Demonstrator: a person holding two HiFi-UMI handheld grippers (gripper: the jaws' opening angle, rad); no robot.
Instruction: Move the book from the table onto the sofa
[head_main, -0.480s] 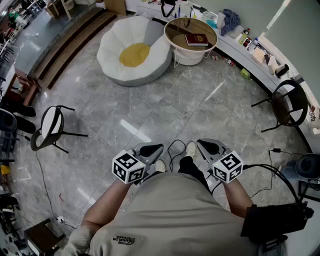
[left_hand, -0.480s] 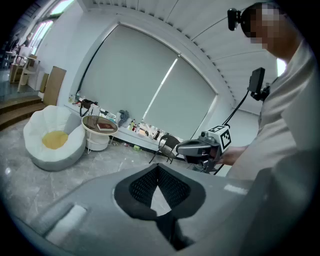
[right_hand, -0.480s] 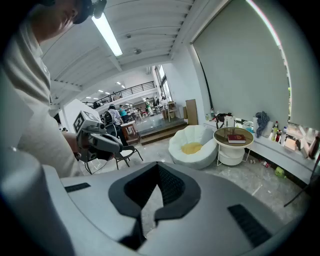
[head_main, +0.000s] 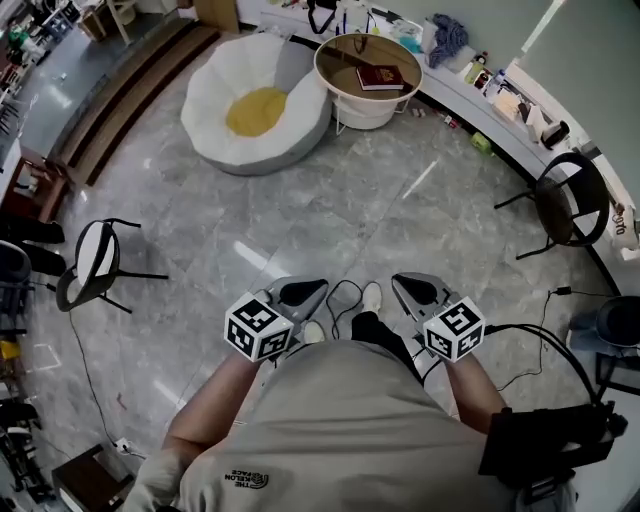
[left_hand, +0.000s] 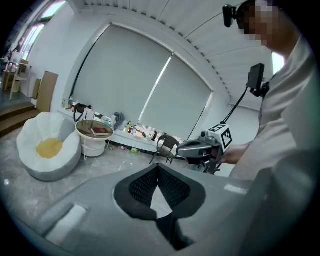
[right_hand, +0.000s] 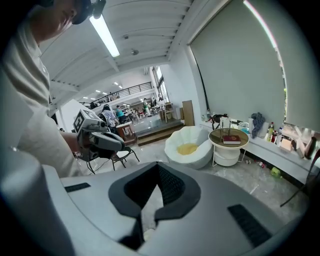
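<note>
A dark red book (head_main: 380, 77) lies on a round glass-topped table (head_main: 335, 62) far ahead across the room; it also shows as the book (left_hand: 100, 131) in the left gripper view and the book (right_hand: 231, 139) in the right gripper view. Left of the table sits a white shell-shaped sofa (head_main: 215, 110) with a yellow cushion (head_main: 256, 110). My left gripper (head_main: 303, 291) and right gripper (head_main: 415, 287) are held close to my body, both shut with nothing between the jaws, several steps from the book.
A black-framed chair (head_main: 92, 262) stands at the left, another dark chair (head_main: 565, 206) at the right. A cluttered low ledge (head_main: 480, 95) runs along the curved wall behind the table. Cables (head_main: 345, 295) lie on the grey marble floor near my feet. Wooden steps (head_main: 135, 85) rise at the upper left.
The whole scene has shifted slightly in the head view, with the table and sofa a little higher and more to the left. Both grippers keep their place and stay shut.
</note>
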